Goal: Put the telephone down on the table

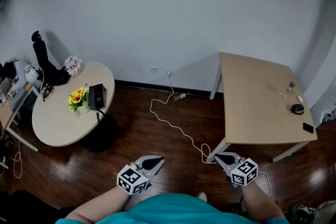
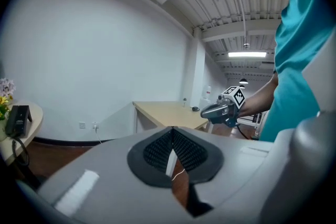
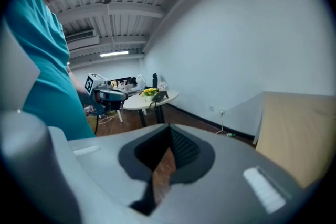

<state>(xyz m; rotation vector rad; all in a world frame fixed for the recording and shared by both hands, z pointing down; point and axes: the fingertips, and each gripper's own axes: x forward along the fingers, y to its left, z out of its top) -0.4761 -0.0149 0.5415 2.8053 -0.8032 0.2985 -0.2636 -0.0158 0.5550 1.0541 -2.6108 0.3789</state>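
Observation:
The black telephone (image 1: 96, 96) stands on the round pale table (image 1: 58, 123) at the left, next to yellow flowers (image 1: 77, 97). It shows small at the left edge of the left gripper view (image 2: 17, 119) and far off in the right gripper view (image 3: 159, 95). My left gripper (image 1: 157, 160) and right gripper (image 1: 220, 156) hover low over the wooden floor, close to my body and far from the telephone. Both are shut with nothing between the jaws. The left gripper view shows the left gripper (image 2: 172, 131) with its pads together, and the right gripper view shows the same for the right gripper (image 3: 169, 127).
A rectangular wooden table (image 1: 252, 107) stands at the right with a few small dark things near its far end (image 1: 297, 108). A white cable (image 1: 173, 126) snakes across the dark floor from a wall socket. A small bottle (image 1: 181, 96) lies by the wall.

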